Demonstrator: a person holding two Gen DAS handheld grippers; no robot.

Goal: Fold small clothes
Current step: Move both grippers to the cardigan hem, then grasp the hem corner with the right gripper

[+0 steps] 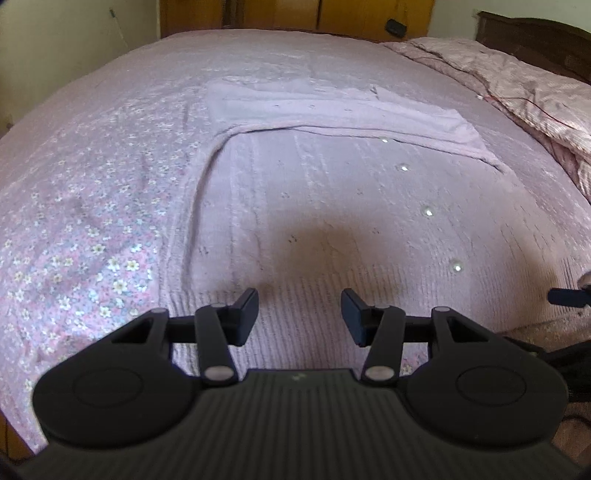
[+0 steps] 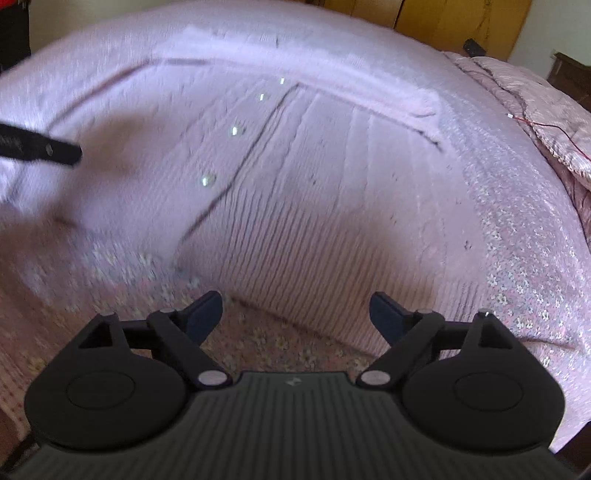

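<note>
A pale pink knitted cardigan (image 1: pixel 314 192) lies flat on the bed, front up, with both sleeves folded across its upper part. A row of shiny buttons (image 1: pixel 428 212) runs down its middle. My left gripper (image 1: pixel 299 310) hovers over the ribbed hem, jaws apart with nothing between them. In the right wrist view, blurred, the cardigan (image 2: pixel 314 177) fills the middle with its buttons (image 2: pixel 207 180) left of centre. My right gripper (image 2: pixel 295 306) stands wide open just above the hem's edge and holds nothing. A finger of the left gripper (image 2: pixel 40 147) shows at the left edge.
The floral bedsheet (image 1: pixel 92 221) spreads around the cardigan and shows at the right in the right wrist view (image 2: pixel 517 258). A crumpled pink quilt (image 1: pixel 535 85) with a red wire lies at the far right. A wooden wardrobe (image 1: pixel 295 14) and a dark headboard (image 1: pixel 535 33) stand behind.
</note>
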